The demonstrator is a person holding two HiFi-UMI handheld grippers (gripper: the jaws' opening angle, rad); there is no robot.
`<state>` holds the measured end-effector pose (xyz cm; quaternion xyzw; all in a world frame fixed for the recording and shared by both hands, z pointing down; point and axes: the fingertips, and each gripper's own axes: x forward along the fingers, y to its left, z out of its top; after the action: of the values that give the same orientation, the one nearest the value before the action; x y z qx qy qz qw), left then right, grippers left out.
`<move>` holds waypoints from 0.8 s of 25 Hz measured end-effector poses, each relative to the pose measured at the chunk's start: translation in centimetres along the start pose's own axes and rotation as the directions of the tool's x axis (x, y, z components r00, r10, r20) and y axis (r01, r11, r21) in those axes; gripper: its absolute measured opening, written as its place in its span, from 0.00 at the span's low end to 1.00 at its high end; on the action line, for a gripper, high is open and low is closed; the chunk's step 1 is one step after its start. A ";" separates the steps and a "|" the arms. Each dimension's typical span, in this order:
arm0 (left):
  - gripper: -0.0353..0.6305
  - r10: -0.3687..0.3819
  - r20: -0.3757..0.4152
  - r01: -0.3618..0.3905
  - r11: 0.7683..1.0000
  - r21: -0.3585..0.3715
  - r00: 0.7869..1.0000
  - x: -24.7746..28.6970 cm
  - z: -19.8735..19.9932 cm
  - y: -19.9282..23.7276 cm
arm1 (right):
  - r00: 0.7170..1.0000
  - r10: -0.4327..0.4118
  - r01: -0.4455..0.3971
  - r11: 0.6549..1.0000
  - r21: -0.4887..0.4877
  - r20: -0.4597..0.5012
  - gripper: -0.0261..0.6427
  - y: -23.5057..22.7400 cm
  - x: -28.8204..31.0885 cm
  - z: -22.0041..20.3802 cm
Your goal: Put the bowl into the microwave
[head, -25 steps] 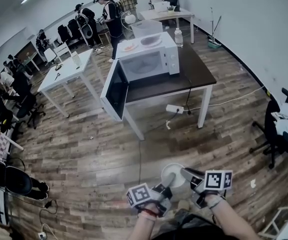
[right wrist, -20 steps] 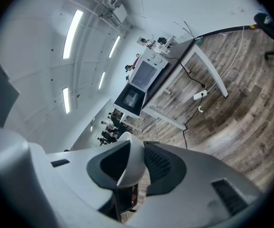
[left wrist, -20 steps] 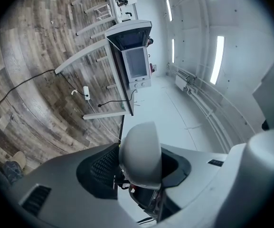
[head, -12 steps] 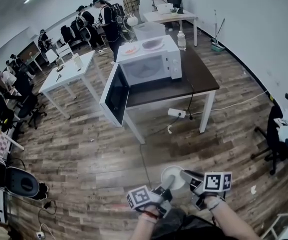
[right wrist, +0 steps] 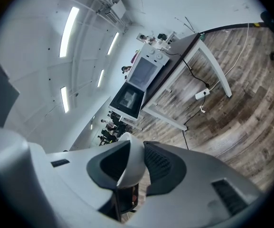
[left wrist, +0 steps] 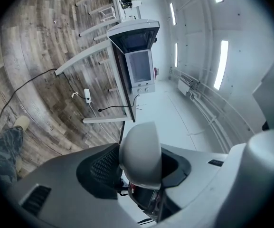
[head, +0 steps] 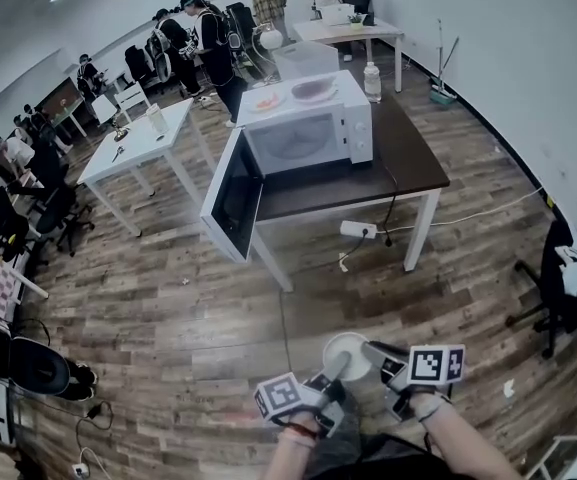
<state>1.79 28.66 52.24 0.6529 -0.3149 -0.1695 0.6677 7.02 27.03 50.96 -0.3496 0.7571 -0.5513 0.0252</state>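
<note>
A white bowl hangs over the wooden floor at the bottom of the head view, pinched by its rim from both sides. My left gripper is shut on its near-left rim, my right gripper on its right rim. In the left gripper view the bowl fills the gap between the jaws of that gripper. In the right gripper view the bowl's wall sits edge-on in that gripper. The white microwave stands on a dark table ahead, its door swung wide open to the left.
Two plates lie on the microwave's top, with a bottle beside it. A power strip and cables lie on the floor under the table. White tables and people are at the back left, an office chair at the right.
Both grippers, still holding the bowl, have come nearer to the microwave; the table and microwave look slightly larger and shifted right in the head view.
</note>
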 end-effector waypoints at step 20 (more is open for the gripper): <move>0.33 0.009 -0.022 -0.009 1.000 0.009 1.000 8.1 14.5 -0.8 | 1.000 -0.010 0.010 1.000 0.017 0.010 0.18 -1.0 11.2 12.0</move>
<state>-1.33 12.28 52.29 0.6563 -0.3112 -0.1578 0.6689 4.11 10.84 51.02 -0.3560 0.7504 -0.5561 0.0295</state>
